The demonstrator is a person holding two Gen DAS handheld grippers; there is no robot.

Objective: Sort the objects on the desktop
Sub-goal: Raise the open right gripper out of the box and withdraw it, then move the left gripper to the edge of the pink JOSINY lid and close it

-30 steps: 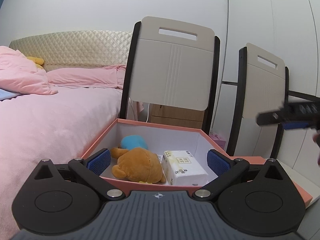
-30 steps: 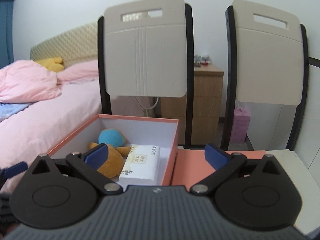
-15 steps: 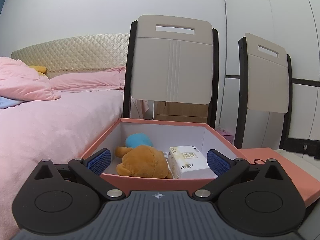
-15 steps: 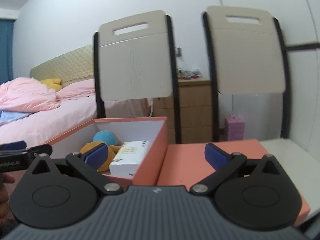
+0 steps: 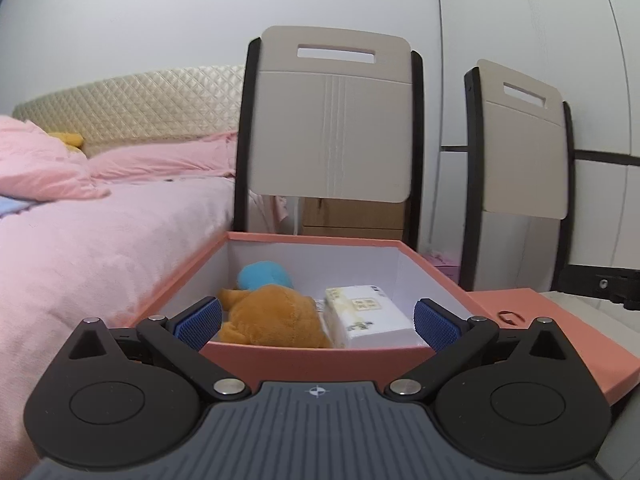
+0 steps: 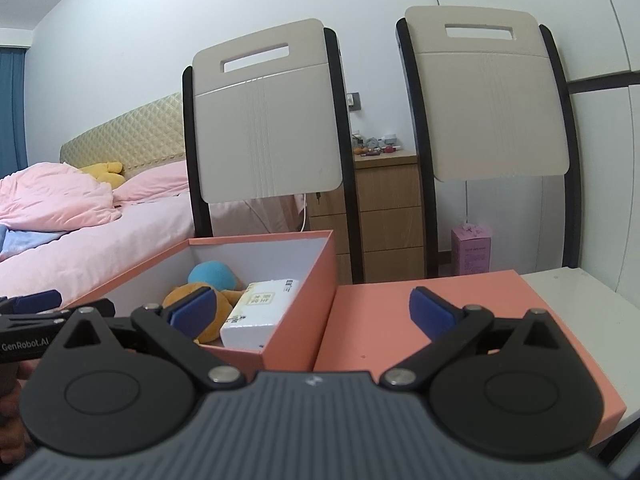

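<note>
An open salmon-pink box stands on the desk. Inside lie a brown plush toy, a blue plush and a white tissue pack. The box's pink lid lies flat to the right of the box. My left gripper is open and empty just in front of the box's near wall. My right gripper is open and empty, low over the box's right wall and the lid. The left gripper's tip shows at the right wrist view's left edge.
Two beige chair backs stand behind the desk. A bed with pink bedding lies left. A wooden drawer cabinet and a small pink carton stand behind. The white desk top shows at the right.
Both grippers have sunk lower and nearer the desk. The right gripper has shifted right, so more of the lid lies between its fingers. Both stay open and empty.
</note>
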